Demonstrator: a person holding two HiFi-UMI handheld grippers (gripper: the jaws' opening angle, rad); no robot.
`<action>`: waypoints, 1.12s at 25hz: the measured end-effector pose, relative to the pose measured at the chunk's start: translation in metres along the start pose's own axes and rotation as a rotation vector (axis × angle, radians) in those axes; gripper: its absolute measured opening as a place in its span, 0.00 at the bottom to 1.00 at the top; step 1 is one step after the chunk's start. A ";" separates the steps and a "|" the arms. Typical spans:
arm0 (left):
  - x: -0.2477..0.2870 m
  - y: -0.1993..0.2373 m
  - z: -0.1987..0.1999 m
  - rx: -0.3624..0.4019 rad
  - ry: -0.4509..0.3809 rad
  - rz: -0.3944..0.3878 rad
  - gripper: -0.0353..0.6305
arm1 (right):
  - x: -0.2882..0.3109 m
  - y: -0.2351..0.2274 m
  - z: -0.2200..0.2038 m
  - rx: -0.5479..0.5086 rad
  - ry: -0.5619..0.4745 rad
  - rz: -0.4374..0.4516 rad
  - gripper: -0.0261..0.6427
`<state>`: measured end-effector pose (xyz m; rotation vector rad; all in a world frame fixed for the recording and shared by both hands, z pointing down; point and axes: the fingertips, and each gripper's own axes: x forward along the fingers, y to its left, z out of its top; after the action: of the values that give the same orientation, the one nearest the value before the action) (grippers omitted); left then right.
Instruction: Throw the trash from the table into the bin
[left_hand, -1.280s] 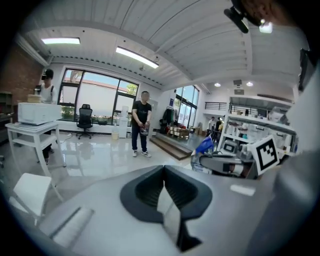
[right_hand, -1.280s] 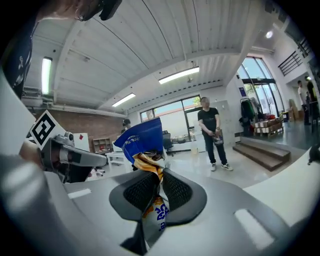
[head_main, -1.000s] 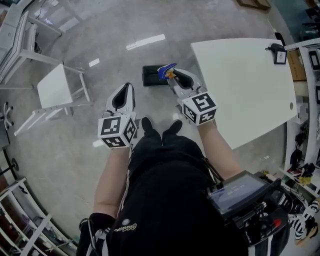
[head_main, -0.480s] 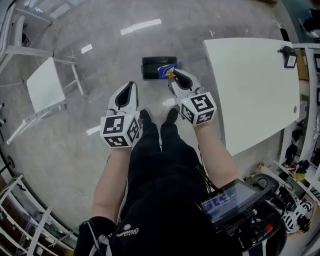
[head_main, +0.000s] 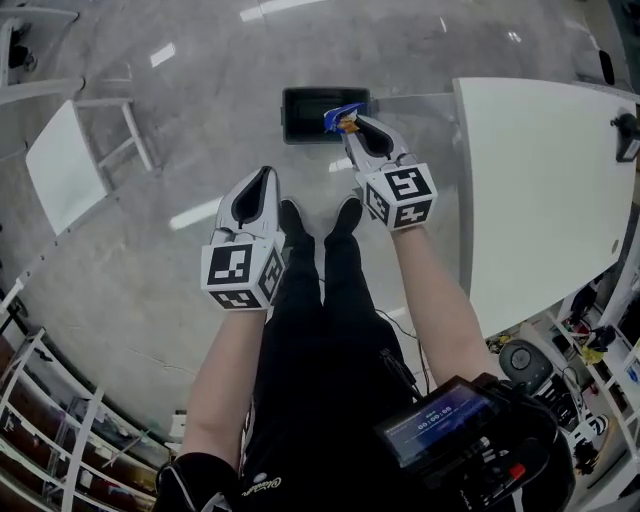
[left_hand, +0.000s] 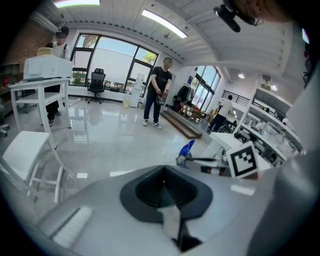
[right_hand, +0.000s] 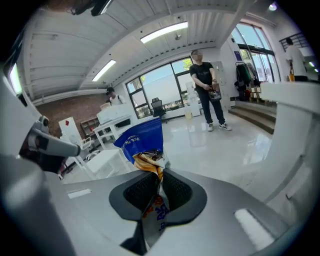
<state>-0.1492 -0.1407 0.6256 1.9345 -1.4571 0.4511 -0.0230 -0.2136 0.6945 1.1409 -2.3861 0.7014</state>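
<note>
In the head view a black rectangular bin (head_main: 318, 113) stands on the grey floor ahead of the person's feet. My right gripper (head_main: 352, 124) is shut on a crumpled blue and orange snack wrapper (head_main: 343, 115), which hangs over the bin's right end. In the right gripper view the wrapper (right_hand: 141, 140) sticks up from between the pressed pads of that gripper (right_hand: 157, 189). My left gripper (head_main: 263, 177) is shut and holds nothing, left of the bin and nearer the person. The left gripper view shows its closed jaws (left_hand: 163, 189) and, off to the right, the wrapper (left_hand: 187, 148).
A white table (head_main: 540, 190) stretches along the right, its edge close to my right arm. A small white table (head_main: 62, 165) stands at the left. Metal shelving (head_main: 50, 440) fills the bottom left. A person (left_hand: 157, 90) stands far off across the room.
Both grippers have sunk and gone forward towards the bin. The wrapper, earlier short of the bin's right end, now hangs over it. The right jaws stayed shut on it.
</note>
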 end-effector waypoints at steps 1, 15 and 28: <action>0.006 0.002 -0.003 -0.001 0.006 0.000 0.06 | 0.014 -0.006 -0.010 -0.037 0.030 -0.007 0.10; 0.034 0.021 -0.034 -0.054 0.065 0.003 0.06 | 0.130 -0.040 -0.133 -0.401 0.433 0.009 0.10; 0.040 0.008 -0.040 -0.064 0.075 -0.009 0.06 | 0.138 -0.051 -0.141 -0.370 0.429 -0.016 0.29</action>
<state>-0.1396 -0.1432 0.6821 1.8533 -1.3975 0.4624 -0.0436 -0.2394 0.8955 0.7641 -2.0278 0.4205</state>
